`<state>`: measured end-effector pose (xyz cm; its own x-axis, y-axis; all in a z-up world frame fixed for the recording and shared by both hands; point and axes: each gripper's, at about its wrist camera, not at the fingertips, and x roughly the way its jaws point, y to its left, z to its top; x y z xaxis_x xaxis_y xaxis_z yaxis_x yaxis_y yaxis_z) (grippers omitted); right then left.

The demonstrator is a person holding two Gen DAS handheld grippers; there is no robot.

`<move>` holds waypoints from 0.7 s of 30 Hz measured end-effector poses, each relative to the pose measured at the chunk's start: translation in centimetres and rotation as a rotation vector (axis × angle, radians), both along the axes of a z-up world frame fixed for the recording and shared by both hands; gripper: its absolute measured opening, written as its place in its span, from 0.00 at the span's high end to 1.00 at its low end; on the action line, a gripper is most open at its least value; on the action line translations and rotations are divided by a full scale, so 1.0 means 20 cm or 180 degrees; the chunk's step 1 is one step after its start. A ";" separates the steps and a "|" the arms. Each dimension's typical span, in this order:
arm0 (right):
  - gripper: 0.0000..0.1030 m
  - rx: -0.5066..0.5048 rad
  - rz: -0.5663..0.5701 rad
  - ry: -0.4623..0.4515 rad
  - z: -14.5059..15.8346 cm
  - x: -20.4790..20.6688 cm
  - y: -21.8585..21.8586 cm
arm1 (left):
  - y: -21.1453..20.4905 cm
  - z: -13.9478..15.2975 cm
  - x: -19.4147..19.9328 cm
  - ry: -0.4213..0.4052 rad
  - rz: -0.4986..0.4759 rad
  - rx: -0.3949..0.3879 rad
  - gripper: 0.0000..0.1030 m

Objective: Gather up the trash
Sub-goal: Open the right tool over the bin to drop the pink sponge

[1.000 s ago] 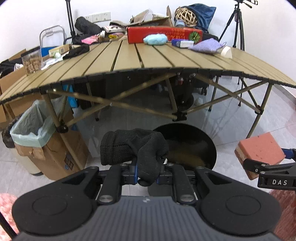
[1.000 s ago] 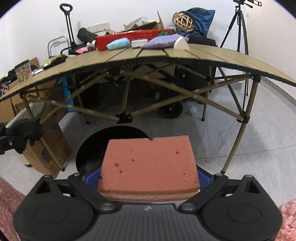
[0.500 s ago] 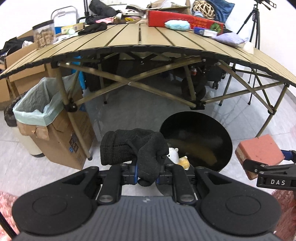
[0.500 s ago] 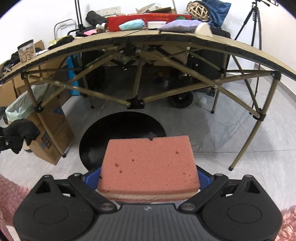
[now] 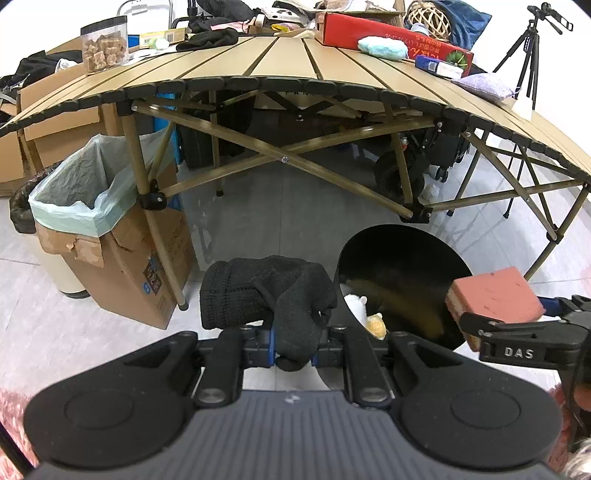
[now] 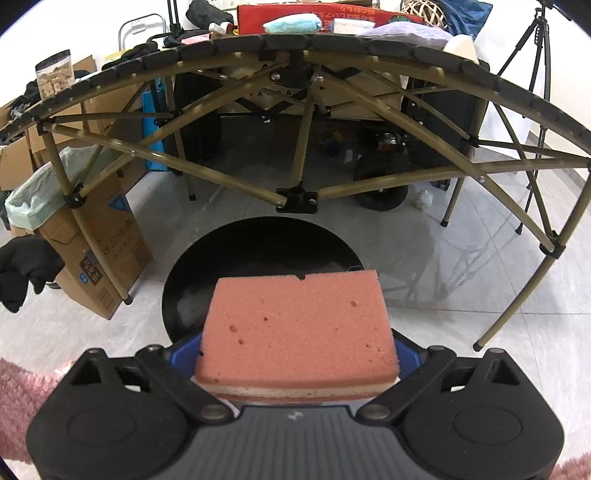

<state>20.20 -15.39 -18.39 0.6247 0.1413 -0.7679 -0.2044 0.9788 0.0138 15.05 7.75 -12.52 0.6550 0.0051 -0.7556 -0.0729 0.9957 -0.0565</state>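
Note:
My left gripper [image 5: 293, 350] is shut on a black knit glove [image 5: 269, 299], which bulges up over the jaws. My right gripper [image 6: 297, 363] is shut on a pink sponge [image 6: 299, 328] that lies flat across its fingers; the same sponge [image 5: 495, 295] shows at the right edge of the left wrist view. A round black bin [image 5: 417, 258] stands on the floor in front of both grippers, with a few small pale and yellow bits inside. In the right wrist view the black bin [image 6: 207, 266] lies straight behind the sponge, and the glove [image 6: 22, 269] hangs at the far left.
A slatted folding table [image 5: 288, 59] with crossed legs stands behind the bin, carrying a red box [image 5: 388, 33], a blue-green cloth, a jar and other clutter. A cardboard box lined with a pale green bag [image 5: 85, 192] sits at the left. A tripod [image 5: 532, 48] stands far right.
Both grippers have moved forward and sunk toward the black bin, which now looks larger and nearer. The table edge has risen in both views. The glove and the sponge stay gripped.

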 end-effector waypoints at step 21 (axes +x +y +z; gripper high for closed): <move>0.00 -0.0013 0.0181 0.0071 -0.09 0.25 0.14 | -0.03 -0.06 0.10 0.0163 -0.0006 0.0076 0.84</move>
